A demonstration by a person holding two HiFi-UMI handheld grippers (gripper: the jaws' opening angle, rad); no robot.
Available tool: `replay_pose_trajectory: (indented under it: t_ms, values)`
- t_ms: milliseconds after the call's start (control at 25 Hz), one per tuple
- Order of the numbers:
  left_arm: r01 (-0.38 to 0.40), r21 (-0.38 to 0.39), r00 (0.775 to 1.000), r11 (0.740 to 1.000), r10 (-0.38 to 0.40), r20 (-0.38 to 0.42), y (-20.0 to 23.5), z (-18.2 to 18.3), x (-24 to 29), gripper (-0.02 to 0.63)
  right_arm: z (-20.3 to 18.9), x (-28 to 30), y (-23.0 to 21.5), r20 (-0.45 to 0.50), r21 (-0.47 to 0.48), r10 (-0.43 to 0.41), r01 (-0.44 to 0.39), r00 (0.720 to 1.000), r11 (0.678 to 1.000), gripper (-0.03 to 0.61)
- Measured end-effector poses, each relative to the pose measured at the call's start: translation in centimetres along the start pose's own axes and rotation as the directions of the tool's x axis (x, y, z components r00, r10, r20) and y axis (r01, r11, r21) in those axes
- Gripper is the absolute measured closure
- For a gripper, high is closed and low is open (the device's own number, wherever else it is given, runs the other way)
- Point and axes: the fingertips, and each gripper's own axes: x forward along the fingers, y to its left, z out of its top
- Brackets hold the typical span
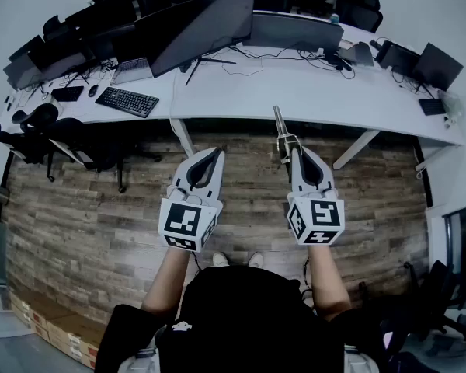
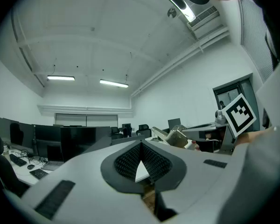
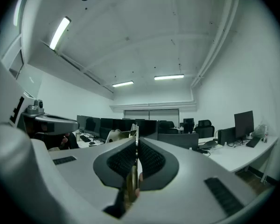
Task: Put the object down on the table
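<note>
step: carrying, not yet set down | right gripper (image 1: 296,151) clamped on flat-bladed tool (image 1: 279,123) | left gripper (image 1: 216,155) pinched together, empty | next, judged: reach over white table (image 1: 295,93), lower, release

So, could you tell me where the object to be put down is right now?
In the head view, right of centre: the thin object is clamped in the right gripper, its tip pointing toward the long white desk.

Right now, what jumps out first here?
The right tongs are shut on a thin flat tool that points at the long white desk. Beside them the left tongs are shut and empty, both held over plank floor.
</note>
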Motion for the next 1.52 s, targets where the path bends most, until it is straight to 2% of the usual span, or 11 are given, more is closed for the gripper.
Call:
replay_pose_trajectory:
  t_ms: [520,1160,1520]
  values:
    - [-0.012,-0.004,1.000,1.000,0.012,-0.009,-0.9,-0.3,1.3,0.600,-0.4,0.3,-1.1,0.001,0.035,0.032,-0.032,0.999,0.999,0.552]
    - [-0.024,0.002,1.000,1.000,0.024,-0.004,-6.9,-0.5,4.9,0.600,-1.8,-1.4,-6.9,0.002,0.033,0.081,-0.081,0.997,0.996,0.552]
    - [-0.044,-0.013,0.999,0.999,0.043,-0.020,-6.6,-1.3,6.2,0.600,-2.4,-0.1,-7.5,-0.004,0.037,0.105,-0.105,0.994,0.994,0.552]
